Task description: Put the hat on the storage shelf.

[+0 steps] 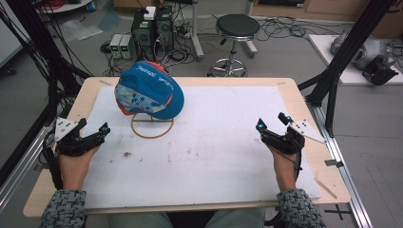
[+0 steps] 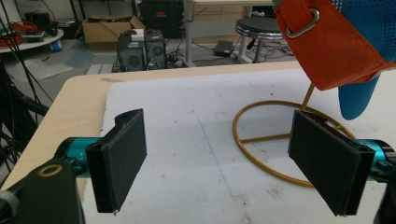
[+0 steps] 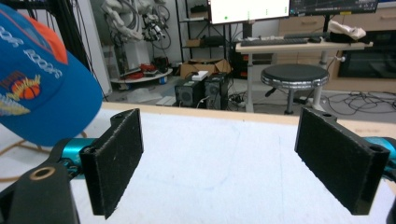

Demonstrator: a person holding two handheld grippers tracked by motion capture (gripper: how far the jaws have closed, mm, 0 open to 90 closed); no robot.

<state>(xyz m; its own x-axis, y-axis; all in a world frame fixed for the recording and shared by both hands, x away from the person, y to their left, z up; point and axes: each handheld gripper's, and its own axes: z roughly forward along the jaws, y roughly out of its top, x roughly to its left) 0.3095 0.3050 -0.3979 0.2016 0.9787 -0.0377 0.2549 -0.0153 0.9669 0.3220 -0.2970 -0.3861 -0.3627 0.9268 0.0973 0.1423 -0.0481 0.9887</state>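
Cap (image 1: pixel 149 94) on gold stand (image 1: pixel 152 126), far left, both grippers apart

A blue cap (image 1: pixel 151 90) with orange and white panels and white lettering sits perched on a thin gold wire stand (image 1: pixel 152 127), tilted, crown up. The stand's round base ring lies flat on the counter (image 1: pixel 228 142) near its far left corner.

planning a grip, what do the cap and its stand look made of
Cap: soft fabric, blue with a mesh panel and an orange strap bearing a metal ring.
Stand: thin wire, likely metal, with a glossy gold finish, a ring base and a slim upright.
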